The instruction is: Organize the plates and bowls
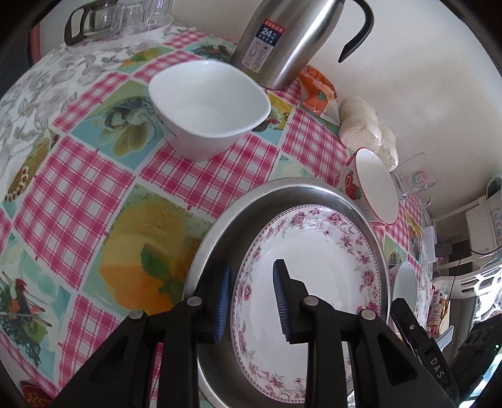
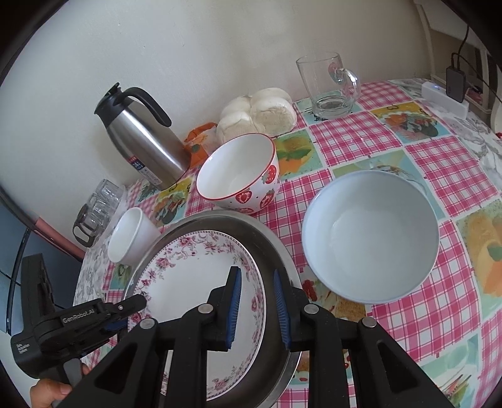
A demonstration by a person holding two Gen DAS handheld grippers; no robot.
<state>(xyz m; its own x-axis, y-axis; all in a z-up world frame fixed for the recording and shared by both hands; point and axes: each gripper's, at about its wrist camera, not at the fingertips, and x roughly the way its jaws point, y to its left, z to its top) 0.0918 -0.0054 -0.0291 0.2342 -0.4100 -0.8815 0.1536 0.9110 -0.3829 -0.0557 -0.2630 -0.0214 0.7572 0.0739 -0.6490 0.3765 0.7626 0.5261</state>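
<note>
A floral-rimmed white plate (image 1: 313,276) lies inside a steel plate (image 1: 282,194); both also show in the right wrist view, floral plate (image 2: 188,282), steel plate (image 2: 269,244). My left gripper (image 1: 251,298) is open, its jaws astride the floral plate's left rim. My right gripper (image 2: 257,304) is open, astride the floral plate's right rim. The left gripper (image 2: 125,309) shows at that plate's left edge. A square white bowl (image 1: 210,106), a strawberry bowl (image 2: 241,172) and a large pale bowl (image 2: 370,235) stand on the tablecloth.
A steel thermos (image 2: 141,138), a bag of buns (image 2: 257,113), a glass mug (image 2: 329,84) and an orange packet (image 1: 317,91) stand by the wall. A glass pot with glasses (image 1: 109,18) sits at the far corner. A charger (image 2: 455,81) lies at the right.
</note>
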